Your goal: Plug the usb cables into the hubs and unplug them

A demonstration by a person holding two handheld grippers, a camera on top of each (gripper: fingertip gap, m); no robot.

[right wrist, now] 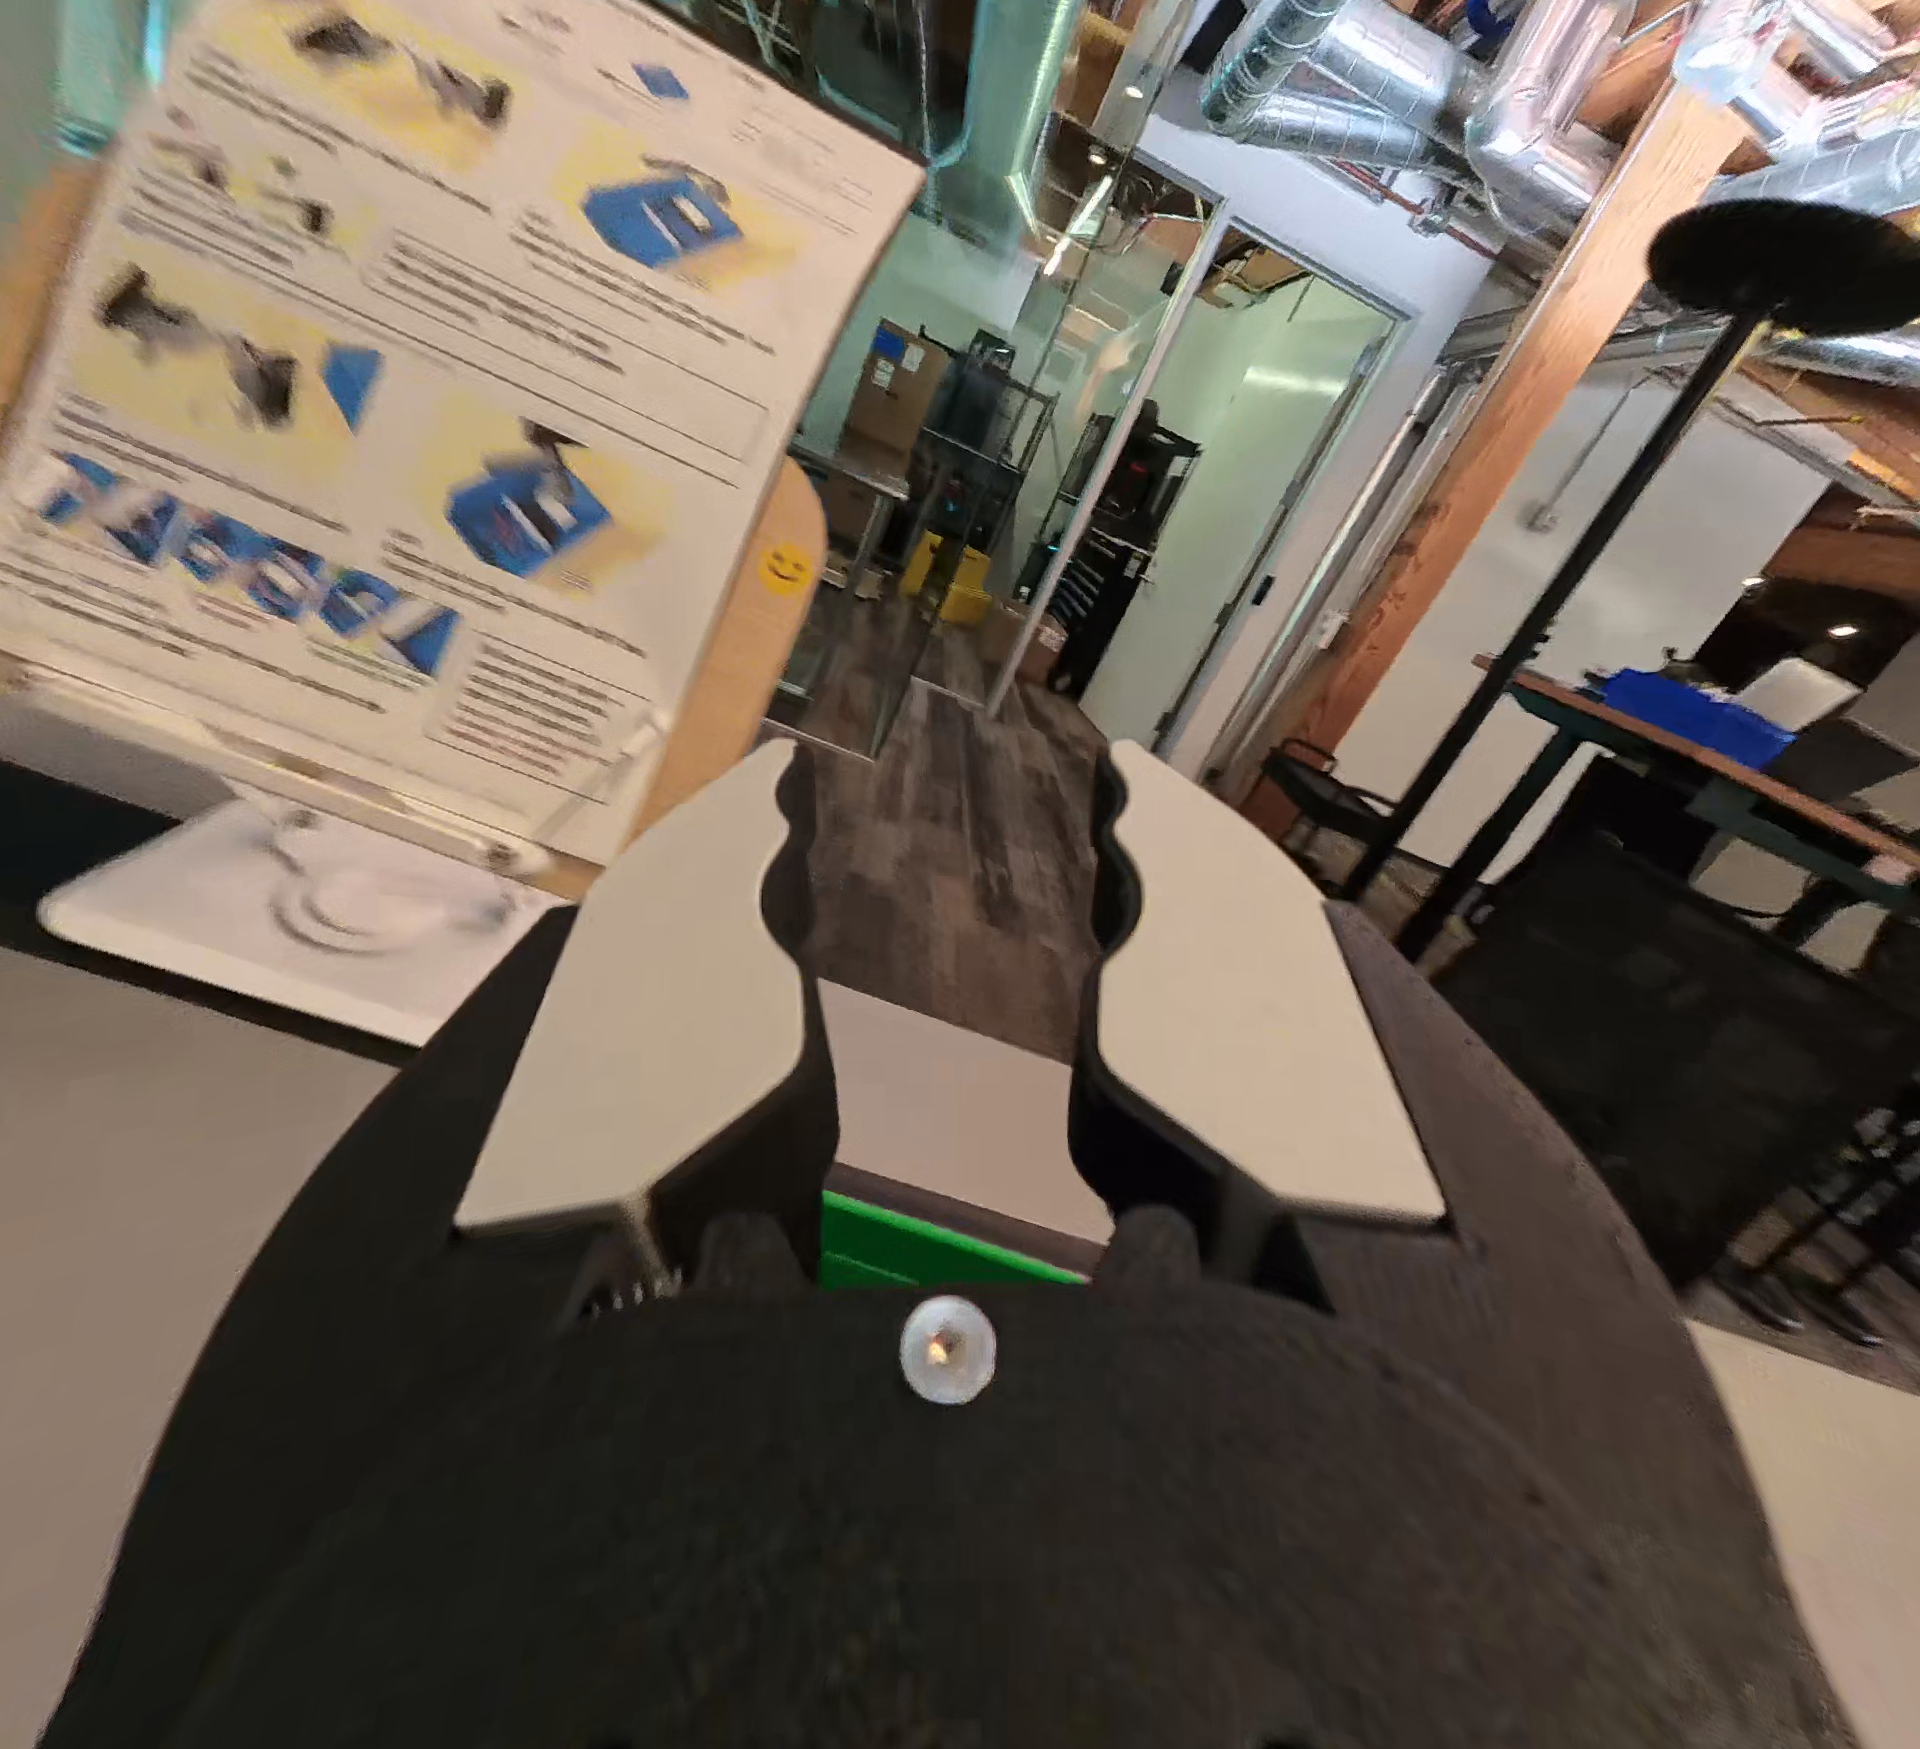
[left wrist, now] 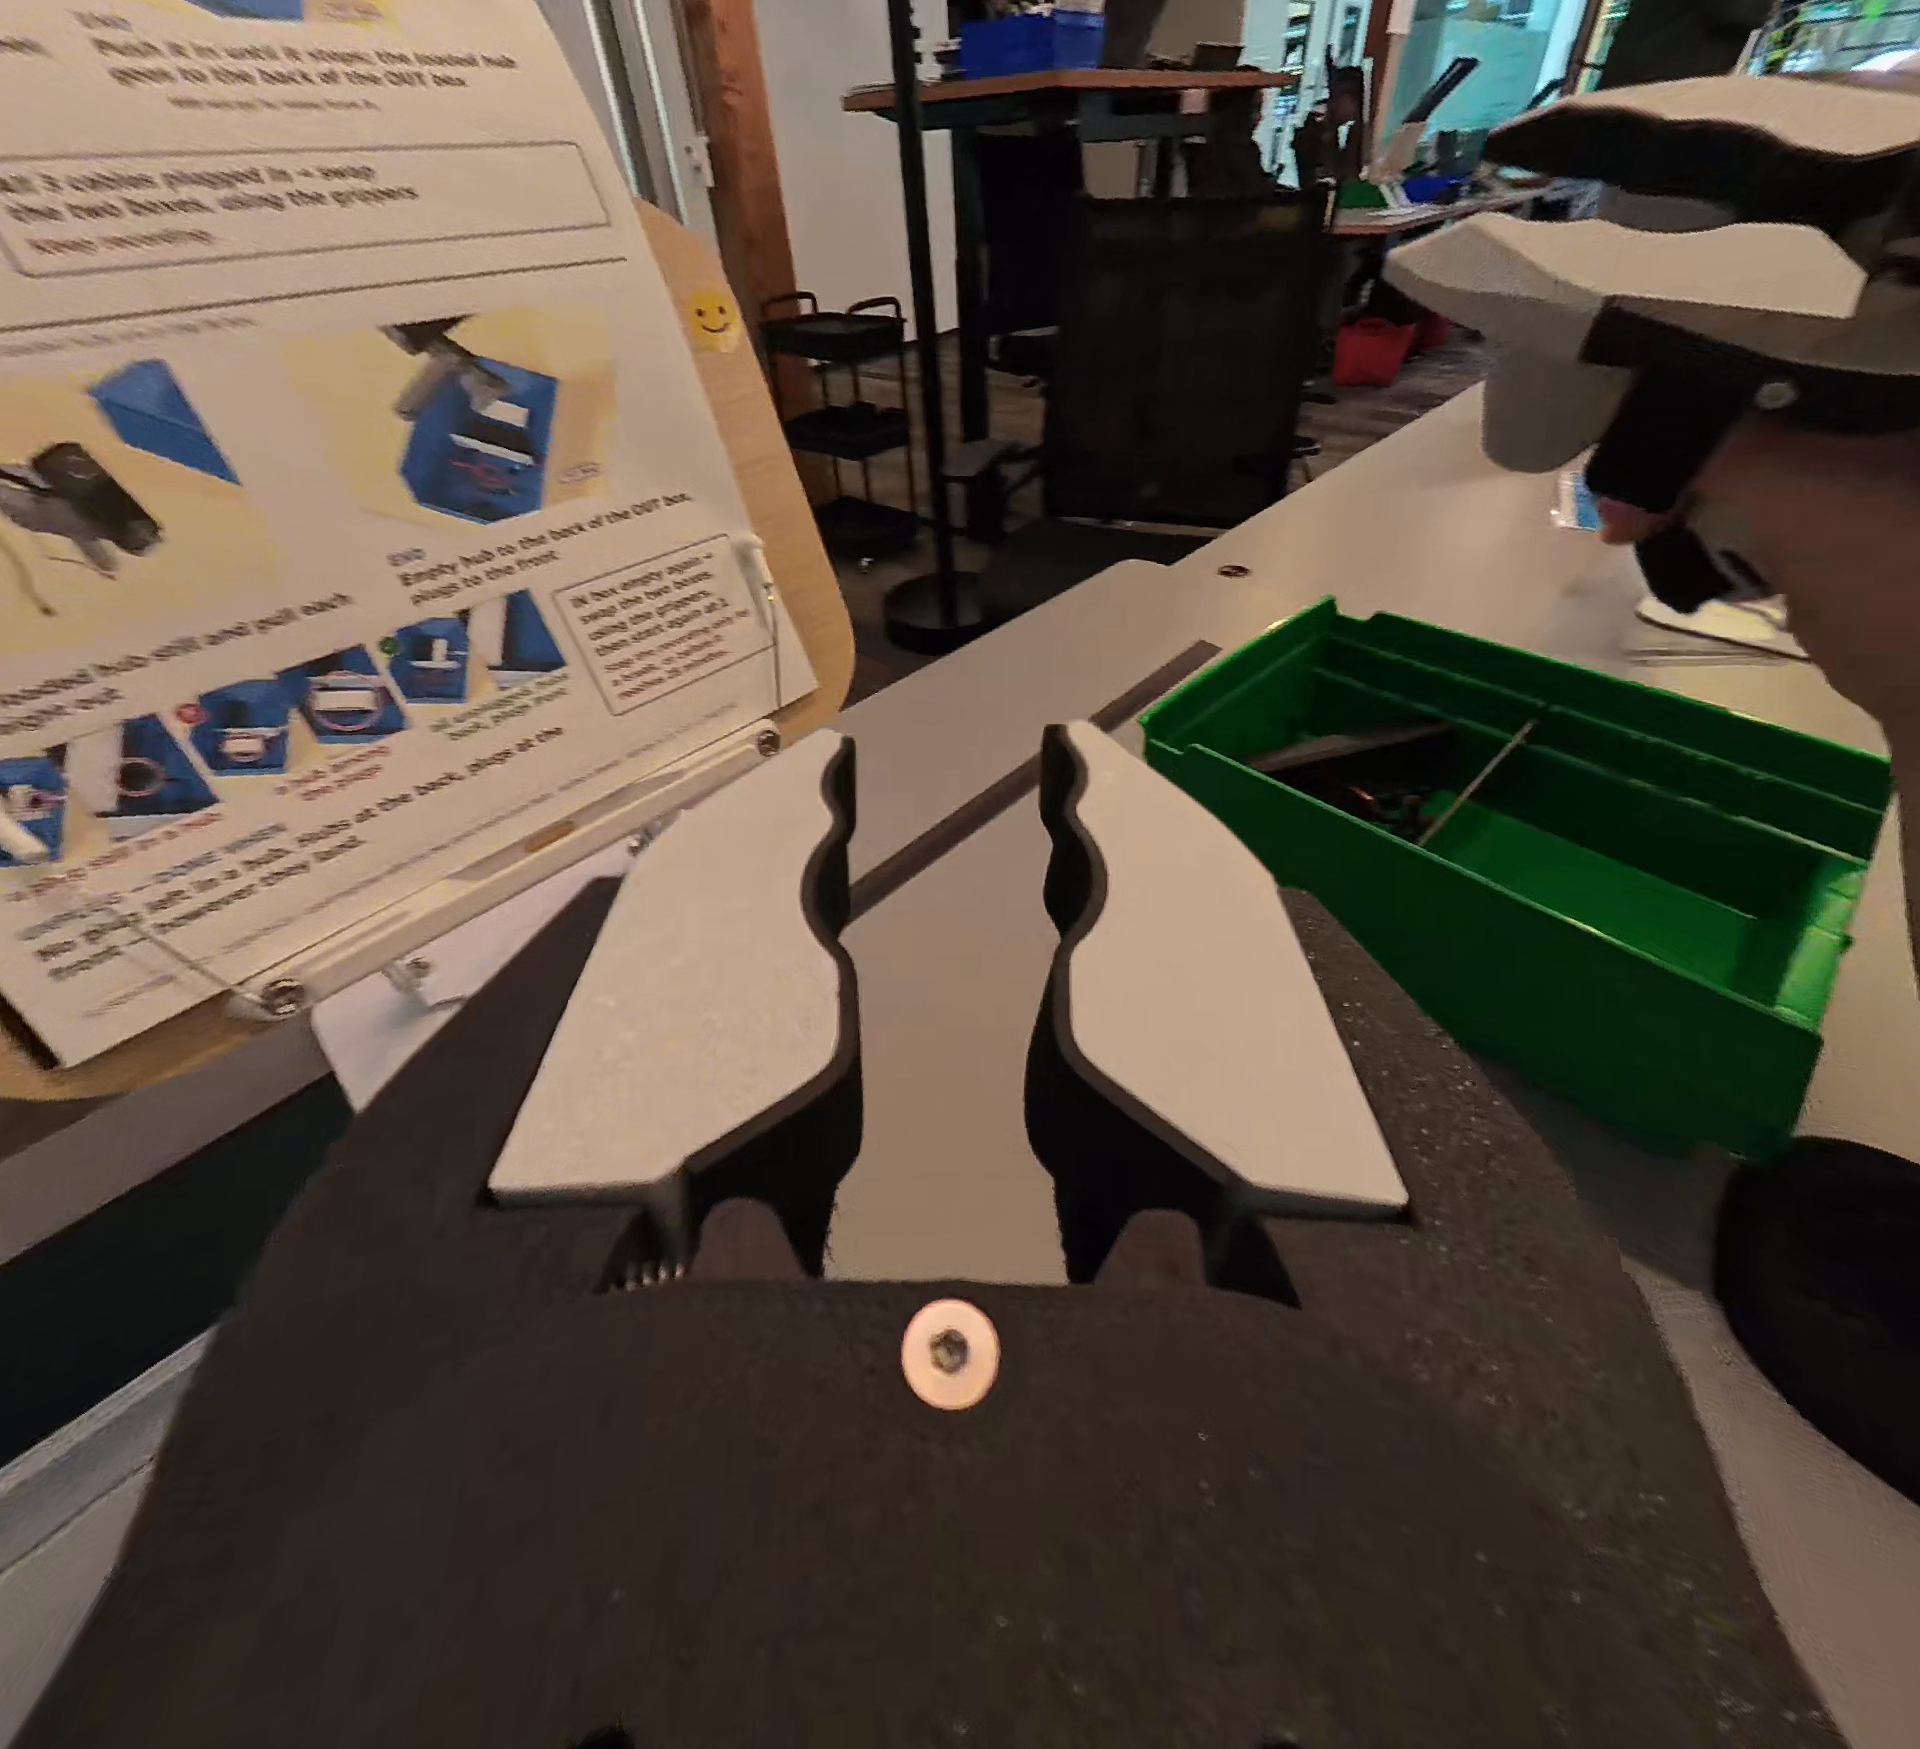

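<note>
Left gripper (left wrist: 948, 769) hangs over the grey table (left wrist: 935, 723), fingers parted, empty. Right gripper (right wrist: 945, 780) gapes too, holding nothing. A green bin (left wrist: 1558, 961) to the right holds dark cables (left wrist: 1361, 790); hubs indistinct. An instruction sheet (left wrist: 343, 452), text blurred, stands left

A green bin (left wrist: 1538, 951) sits on the grey counter (left wrist: 1382, 536), open-topped, with ribbed inner walls. Dark cables (left wrist: 1371, 795) lie tangled at its far end; no hub can be made out.
</note>
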